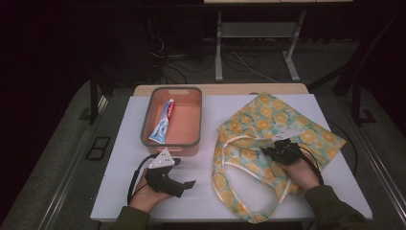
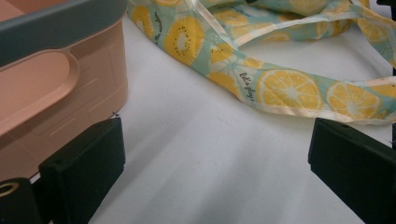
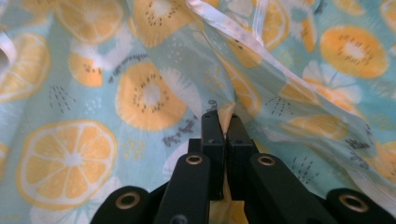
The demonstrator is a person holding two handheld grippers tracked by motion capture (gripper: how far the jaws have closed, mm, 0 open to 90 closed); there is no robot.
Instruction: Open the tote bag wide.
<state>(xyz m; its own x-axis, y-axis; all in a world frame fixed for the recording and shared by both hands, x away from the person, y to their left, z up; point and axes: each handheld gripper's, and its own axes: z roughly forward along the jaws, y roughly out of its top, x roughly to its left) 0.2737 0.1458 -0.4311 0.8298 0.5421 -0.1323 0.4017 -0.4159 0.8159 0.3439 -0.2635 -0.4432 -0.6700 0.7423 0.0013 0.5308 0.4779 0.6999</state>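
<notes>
Right gripper [image 3: 223,122] clenched on a fold of the thin, floppy tote bag [image 1: 268,143], left gripper [image 1: 184,184] released; light, probably slippery, so pinch hems or straps.

dim room, grey floor [image 1: 57,139] — cables [image 1: 239,62]

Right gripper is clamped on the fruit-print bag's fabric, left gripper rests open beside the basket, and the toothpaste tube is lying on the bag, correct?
Not quite: the toothpaste tube lies inside the basket, not on the bag, as the high view shows. The right gripper is clamped on fabric; the left gripper is open.
</notes>
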